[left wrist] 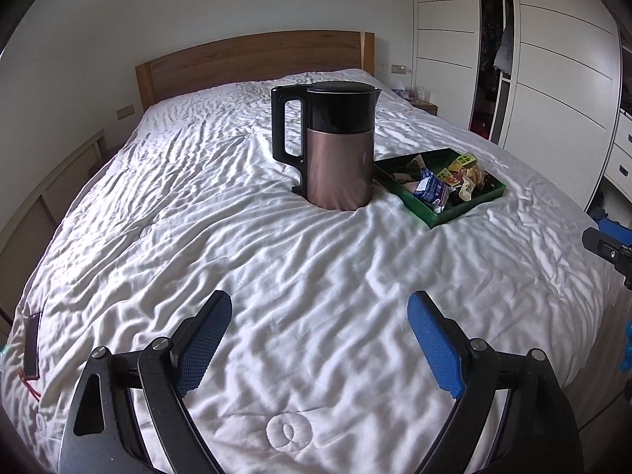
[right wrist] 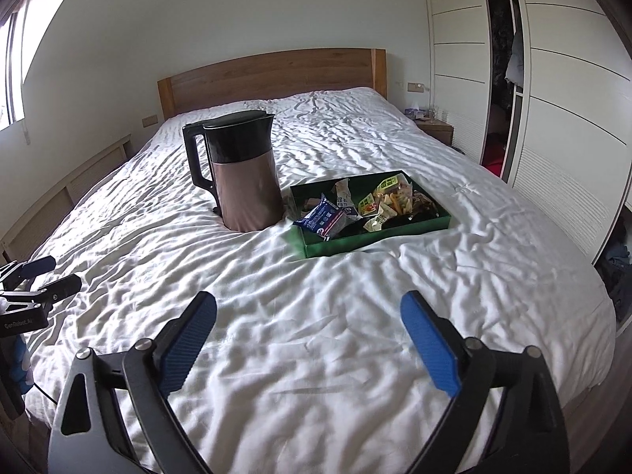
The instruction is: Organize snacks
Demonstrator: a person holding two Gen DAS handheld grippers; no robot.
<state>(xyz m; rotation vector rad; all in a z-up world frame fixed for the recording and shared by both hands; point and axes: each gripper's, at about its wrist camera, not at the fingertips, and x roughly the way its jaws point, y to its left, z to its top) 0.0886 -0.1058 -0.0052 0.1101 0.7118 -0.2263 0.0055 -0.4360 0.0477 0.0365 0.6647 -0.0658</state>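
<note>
Snacks (right wrist: 355, 207) in crinkly little packets lie heaped in a green tray (right wrist: 379, 235) on the bed (right wrist: 316, 335), just beside a kettle (right wrist: 241, 170). Both the left hand-held gripper (left wrist: 320, 312) and the right hand-held gripper (right wrist: 308, 312) hover well short of the tray, jaws spread wide and empty. I'd judge the packets light, soft, slippery and easily crushed, best pinched gently at a sealed edge.
</note>
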